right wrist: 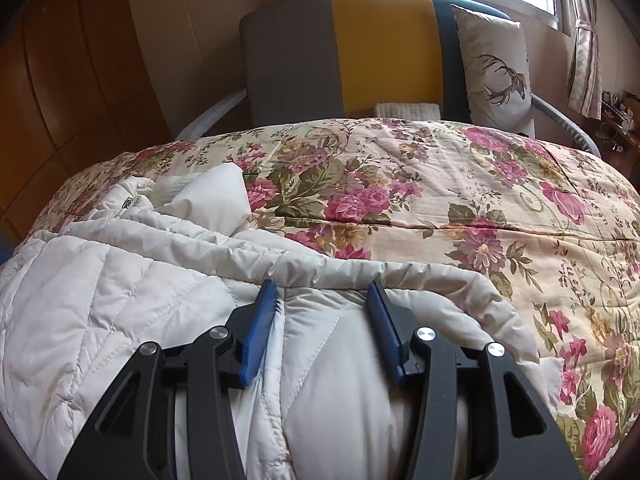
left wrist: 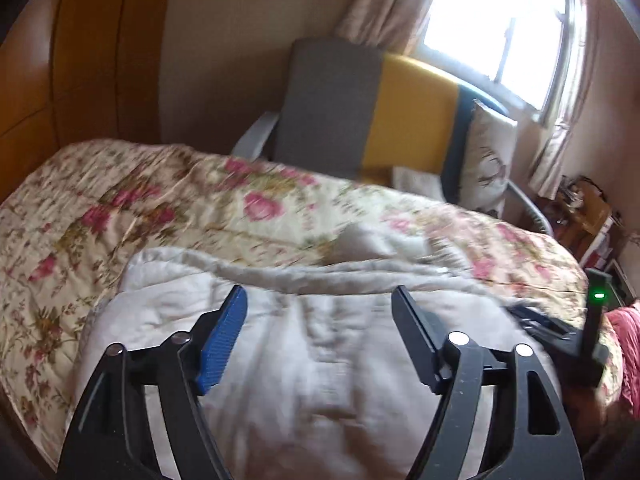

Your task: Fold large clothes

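A white quilted puffer jacket (right wrist: 120,280) lies bunched on the flowered bed quilt (right wrist: 460,184), its collar at the far left. My right gripper (right wrist: 324,292) is open just above the jacket's near edge, with jacket fabric showing between the blue pads (right wrist: 256,336). In the left wrist view the same jacket (left wrist: 320,360) lies below my left gripper (left wrist: 320,300), which is wide open and holds nothing. The other gripper's body (left wrist: 592,340), with a green light, shows at the right edge.
A grey, yellow and teal armchair (right wrist: 380,48) stands beyond the bed with a deer cushion (right wrist: 496,64). A wooden wardrobe (right wrist: 60,100) is at the left. A window with curtains (left wrist: 500,20) is behind. Cluttered shelves (left wrist: 580,208) stand at the right.
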{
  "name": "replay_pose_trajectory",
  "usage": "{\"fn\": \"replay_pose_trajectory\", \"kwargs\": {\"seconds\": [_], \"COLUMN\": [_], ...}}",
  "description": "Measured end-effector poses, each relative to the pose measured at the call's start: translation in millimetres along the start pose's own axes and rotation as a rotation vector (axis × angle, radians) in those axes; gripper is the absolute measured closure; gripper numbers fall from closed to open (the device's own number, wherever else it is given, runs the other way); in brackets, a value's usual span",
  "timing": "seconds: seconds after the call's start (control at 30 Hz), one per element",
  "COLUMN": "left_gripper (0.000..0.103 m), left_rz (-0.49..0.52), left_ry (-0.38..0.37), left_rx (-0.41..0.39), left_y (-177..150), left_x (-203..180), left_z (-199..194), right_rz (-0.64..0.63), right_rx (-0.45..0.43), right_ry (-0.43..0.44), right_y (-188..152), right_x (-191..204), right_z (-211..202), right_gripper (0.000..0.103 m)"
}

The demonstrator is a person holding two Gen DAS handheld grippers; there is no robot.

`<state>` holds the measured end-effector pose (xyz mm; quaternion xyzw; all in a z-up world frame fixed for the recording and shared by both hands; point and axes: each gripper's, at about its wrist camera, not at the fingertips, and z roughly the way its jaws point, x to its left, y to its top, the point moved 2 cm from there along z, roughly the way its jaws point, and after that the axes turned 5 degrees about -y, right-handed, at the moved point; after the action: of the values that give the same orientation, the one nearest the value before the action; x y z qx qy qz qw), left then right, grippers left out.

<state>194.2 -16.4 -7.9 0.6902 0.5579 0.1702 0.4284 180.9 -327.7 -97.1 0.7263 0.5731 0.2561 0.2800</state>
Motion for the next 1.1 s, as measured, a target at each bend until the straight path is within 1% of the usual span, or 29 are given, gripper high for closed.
{"fn": "replay_pose_trajectory", "kwargs": {"seconds": [0.07,0.13,0.2,0.23,0.27,0.33,0.37,0.4,0.43,0.57,0.7,0.73,0.87,0.97,1.0,1.1], "left_gripper": [0.016,0.016,0.016,0.016,0.016,0.016,0.015,0.013,0.013,0.01,0.01,0.01,0.01,0.01,0.01,0.01], "left_rz": [0.046,0.112,0.188,0.23,0.26,0.302,0.301,0.291,0.276,0.23,0.229,0.228,0.232,0.209,0.201,0.18], "left_ry": [-0.039,-0.064,-0.032,0.006,0.034,0.078,0.08,0.071,0.058,0.009,0.009,0.011,-0.001,0.003,0.009,0.083], "left_rx": [-0.005,0.012,0.036,0.058,0.089,0.167,0.19,0.192,0.186,0.196,0.187,0.189,0.199,0.186,0.177,0.154], "left_y": [3.9,3.2,0.3,-1.4,-3.5,-11.6,-16.8,-21.1,-25.5,-33.5,-36.6,-36.3,-33.5,-27.2,-24.9,-19.5], "left_x": [-25.4,-53.3,-73.2,-81.5,-86.0,-88.2,-84.6,-80.7,-76.8,-63.7,-63.7,-64.2,-64.3,-53.4,-47.8,-21.7], "left_z": [-0.2,8.2,24.1,37.2,50.1,82.5,96.4,104.9,111.7,125.5,122.9,119.8,94.2,71.0,64.2,45.6], "right_rz": [-0.001,-0.001,-0.001,0.001,0.003,0.007,0.012,0.018,0.025,0.043,0.03,0.028,0.023,0.022,0.022,0.019], "right_rx": [-0.002,-0.005,-0.008,-0.009,-0.01,-0.01,-0.009,-0.009,-0.007,-0.004,-0.008,-0.009,-0.012,-0.013,-0.014,-0.018], "right_ry": [-0.005,-0.012,-0.019,-0.025,-0.031,-0.039,-0.044,-0.046,-0.046,-0.047,-0.067,-0.075,-0.1,-0.111,-0.114,-0.123], "right_y": [-0.1,-0.9,-1.0,-1.1,-1.2,-1.1,-1.1,-1.0,-0.9,-0.6,-1.2,-1.2,-1.4,-1.2,-1.2,-1.4], "right_x": [0.3,0.1,-0.2,-0.5,-1.0,-1.8,-2.6,-3.8,-5.2,-7.8,-5.3,-4.9,-4.4,-4.5,-4.5,-3.8], "right_z": [-0.3,-1.0,-1.7,-1.9,-2.2,-2.4,-2.3,-2.1,-1.8,0.2,-0.4,-0.5,-1.2,-1.6,-1.8,-2.9], "right_gripper": [0.052,0.05,0.048,0.045,0.042,0.04,0.039,0.038,0.037,0.034,0.031,0.029,0.022,0.019,0.019,0.018]}}
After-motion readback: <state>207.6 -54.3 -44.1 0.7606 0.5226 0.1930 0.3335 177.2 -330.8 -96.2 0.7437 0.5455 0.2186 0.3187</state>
